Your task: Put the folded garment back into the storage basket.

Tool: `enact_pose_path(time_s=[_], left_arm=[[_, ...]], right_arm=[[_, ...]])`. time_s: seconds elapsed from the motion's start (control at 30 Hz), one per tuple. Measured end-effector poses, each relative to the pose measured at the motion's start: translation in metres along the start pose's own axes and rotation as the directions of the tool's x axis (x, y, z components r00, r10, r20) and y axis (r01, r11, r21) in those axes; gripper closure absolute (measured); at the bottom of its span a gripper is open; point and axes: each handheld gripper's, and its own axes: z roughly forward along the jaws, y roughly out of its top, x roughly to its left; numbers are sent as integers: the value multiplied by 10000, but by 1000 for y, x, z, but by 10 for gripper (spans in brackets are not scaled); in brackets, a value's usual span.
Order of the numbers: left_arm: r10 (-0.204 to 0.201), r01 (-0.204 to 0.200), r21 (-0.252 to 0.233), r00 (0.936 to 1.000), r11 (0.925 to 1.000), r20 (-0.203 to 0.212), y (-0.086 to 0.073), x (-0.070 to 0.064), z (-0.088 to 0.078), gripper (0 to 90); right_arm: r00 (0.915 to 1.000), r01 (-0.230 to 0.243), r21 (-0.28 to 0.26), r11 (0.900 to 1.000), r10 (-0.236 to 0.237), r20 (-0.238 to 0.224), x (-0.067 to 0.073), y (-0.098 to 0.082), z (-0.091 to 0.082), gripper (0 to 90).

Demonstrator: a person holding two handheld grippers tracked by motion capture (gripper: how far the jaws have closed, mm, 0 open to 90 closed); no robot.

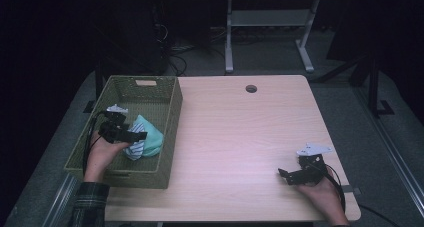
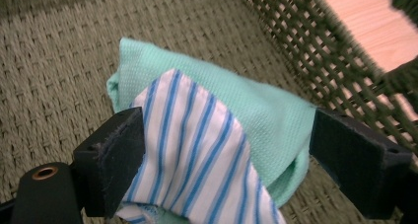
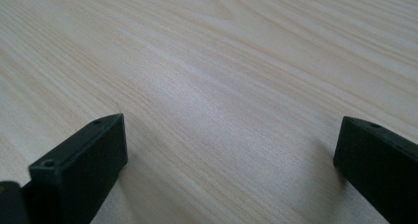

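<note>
Lying between the left gripper (image 2: 217, 160)'s spread jaws: bundled cloth (image 2: 207, 120).

Basket (image 1: 167, 118): I see it on the table's (image 1: 240, 137) left edge.
Cloth bundle (image 1: 147, 139): in the basket, near its right wall.
My left gripper (image 1: 131, 136): over the bundle.
My right gripper (image 1: 285, 174): table's right front.

Dim surroundings, lit tabletop, soft closeups.

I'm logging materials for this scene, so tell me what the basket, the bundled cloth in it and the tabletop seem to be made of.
Basket: looks like woven olive-green cord or fibre, matte, with an open lattice in the wall.
Mint cloth: probably knit fabric, given its fine dotted mesh texture.
Striped cloth: thin white fabric with blue stripes.
Tabletop: pale wood or wood-look laminate, with grain lines and a soft sheen.
</note>
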Motion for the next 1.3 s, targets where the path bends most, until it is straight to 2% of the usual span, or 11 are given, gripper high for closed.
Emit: enact_pose_path(time_s=[0.13, 0.37, 0.63, 0.83, 1.03, 1.3], left_arm=[[0, 5, -263, 9998, 9997, 186, 5, -6, -7, 134], [301, -255, -764, 9978, 9967, 599, 17, -23, -22, 136], [628, -533, -1111, 9945, 9924, 842, 29, -42, -31, 137], [758, -615, -1334, 9916, 9892, 1050, 38, -55, -32, 138], [893, -728, -1353, 9888, 9881, 1199, 42, -64, -31, 138], [1124, -907, -1402, 9814, 9860, 1556, 52, -82, -24, 139]], right_arm=[[10000, 0, 0, 10000, 0, 1, 0, 0, 0, 0], [10000, -1, 0, 10000, 1, 2, 0, 0, 0, 0], [10000, -11, -3, 10000, 11, 4, 0, 0, 0, 0], [10000, -21, 3, 10000, 21, 32, 0, 0, 0, 0], [10000, -31, 9, 10000, 31, 34, 0, 0, 0, 0], [10000, -45, 22, 10000, 45, 55, 1, -1, -1, 0]])
